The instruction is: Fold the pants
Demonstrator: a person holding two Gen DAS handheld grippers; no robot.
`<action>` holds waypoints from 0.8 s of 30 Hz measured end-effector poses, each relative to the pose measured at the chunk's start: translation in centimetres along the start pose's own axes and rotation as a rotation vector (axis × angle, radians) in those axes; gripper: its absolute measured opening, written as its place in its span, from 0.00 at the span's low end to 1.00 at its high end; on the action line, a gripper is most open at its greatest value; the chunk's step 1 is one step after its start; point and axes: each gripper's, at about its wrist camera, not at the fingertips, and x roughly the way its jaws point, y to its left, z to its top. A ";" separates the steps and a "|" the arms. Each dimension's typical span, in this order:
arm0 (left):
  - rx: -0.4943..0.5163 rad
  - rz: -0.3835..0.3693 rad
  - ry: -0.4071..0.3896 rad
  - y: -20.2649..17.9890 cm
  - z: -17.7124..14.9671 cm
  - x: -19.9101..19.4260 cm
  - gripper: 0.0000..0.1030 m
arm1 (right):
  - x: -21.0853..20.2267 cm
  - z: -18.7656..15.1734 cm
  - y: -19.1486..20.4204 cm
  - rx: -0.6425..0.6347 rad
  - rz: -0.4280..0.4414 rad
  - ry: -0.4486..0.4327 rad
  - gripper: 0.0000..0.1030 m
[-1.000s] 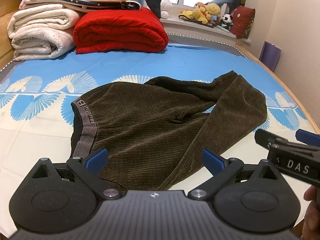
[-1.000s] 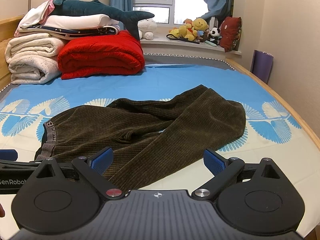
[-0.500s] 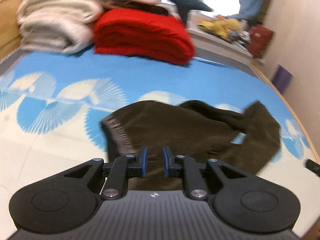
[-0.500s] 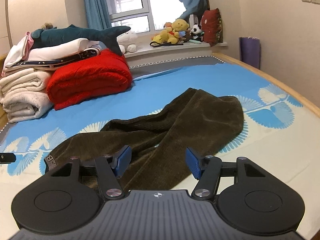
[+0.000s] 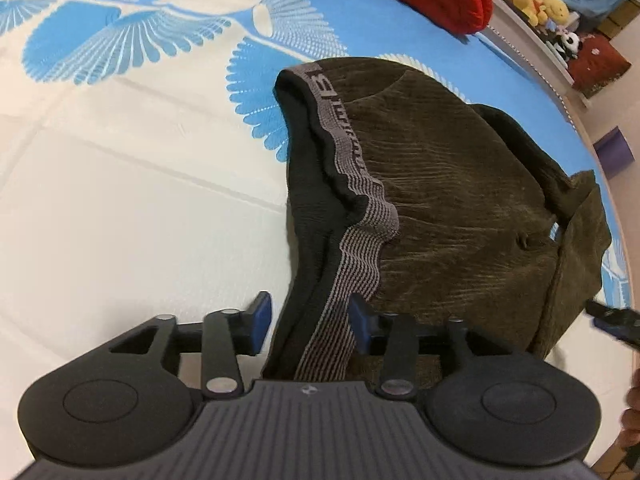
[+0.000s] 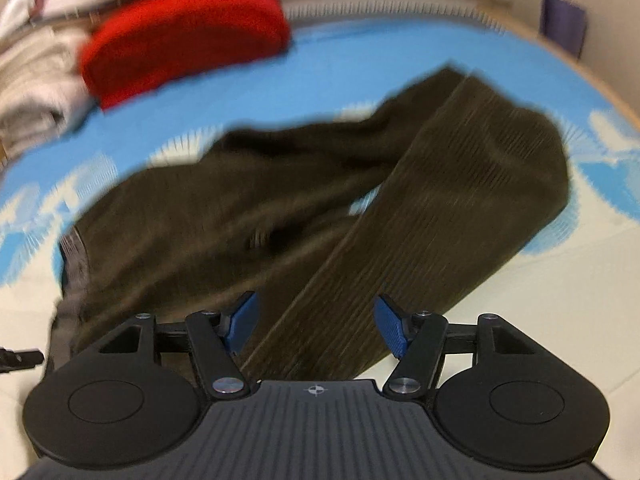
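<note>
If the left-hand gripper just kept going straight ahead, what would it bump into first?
The pants' waistband. The left gripper is open, with the grey band already lying between its fingers, so it would probably meet that band almost at once; the exact gap is hard to judge.

Left gripper (image 5: 308, 324) low and tilted, jaws part open with fabric running between the blue pads (image 5: 260, 318), not clamped. Right gripper (image 6: 316, 326) jaws spread wide, blue pads (image 6: 390, 330) straddling cloth, no contact visible; view motion-blurred. Right gripper's tip shows at far right edge of left view (image 5: 612, 318)
</note>
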 end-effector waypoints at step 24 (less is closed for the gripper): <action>0.270 0.034 -0.066 -5.1 -2.4 -2.2 0.20 | -4.6 -1.2 -8.8 -0.036 0.154 -0.001 0.00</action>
